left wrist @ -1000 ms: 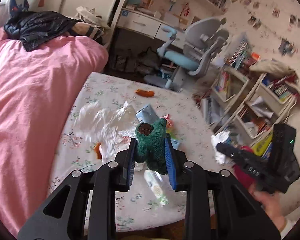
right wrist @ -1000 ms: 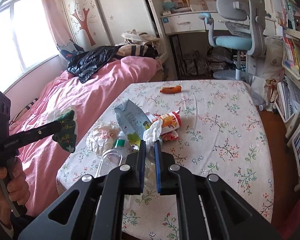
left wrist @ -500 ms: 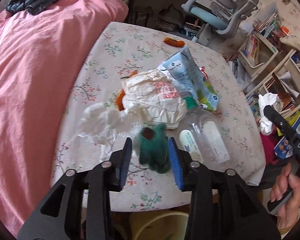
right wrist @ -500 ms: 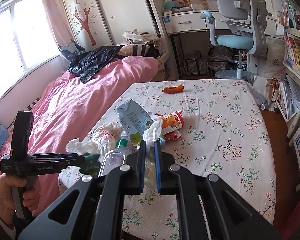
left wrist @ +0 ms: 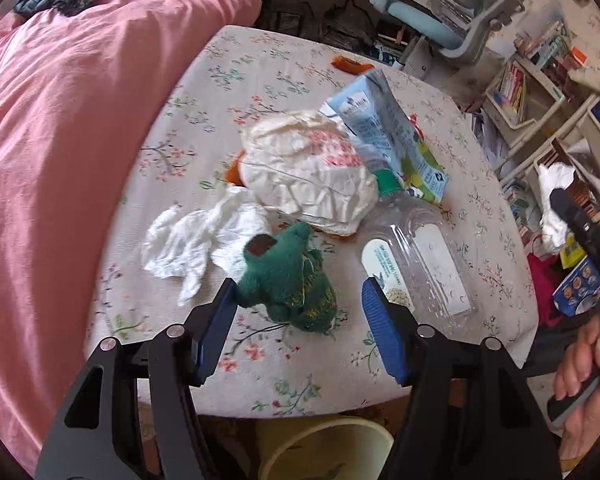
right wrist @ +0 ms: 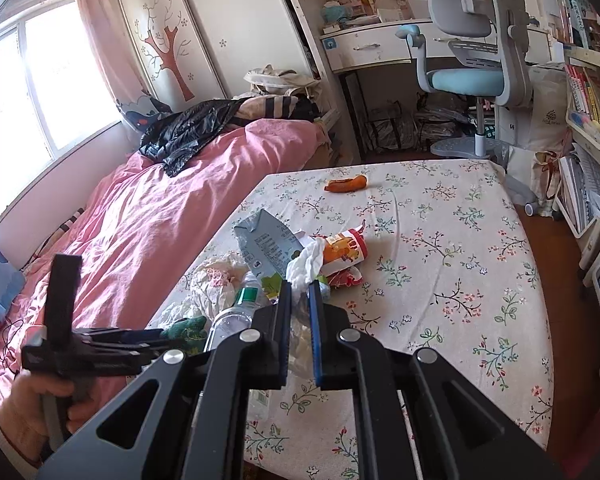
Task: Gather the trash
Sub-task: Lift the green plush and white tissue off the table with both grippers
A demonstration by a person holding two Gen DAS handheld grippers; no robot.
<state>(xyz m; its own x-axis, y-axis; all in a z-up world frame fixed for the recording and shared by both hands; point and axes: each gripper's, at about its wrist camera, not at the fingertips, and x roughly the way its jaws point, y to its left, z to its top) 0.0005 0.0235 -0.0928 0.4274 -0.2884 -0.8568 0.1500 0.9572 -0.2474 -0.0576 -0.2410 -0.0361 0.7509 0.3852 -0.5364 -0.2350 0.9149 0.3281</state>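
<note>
A pink bed cover (left wrist: 60, 152) lies on the left, just beside the worktop (left wrist: 260, 68) with its flowery cloth. On the near left part of the worktop lies a white tissue (left wrist: 196, 240). Right of it lies a small green knitted toy (left wrist: 288, 276). Its long side runs from far left to near right, and its end with the brown patch points to the far left.

The left gripper (left wrist: 296, 312) points down at the toy. Its fingers (left wrist: 220, 320) are apart and opening. The toy sits between them on the cloth; it looks to touch the left finger, but the right finger is clear of it.

Behind the toy is a crumpled white wrapper (left wrist: 308, 172). Right of that is a blue carton (left wrist: 384, 132), lying long from far left to near right. A clear bottle (left wrist: 420, 256) lies nearer, its green cap pointing to the far side.

The right gripper (right wrist: 300, 292), out past the right edge, has its fingers clamped on a white tissue wad (right wrist: 306, 266).
</note>
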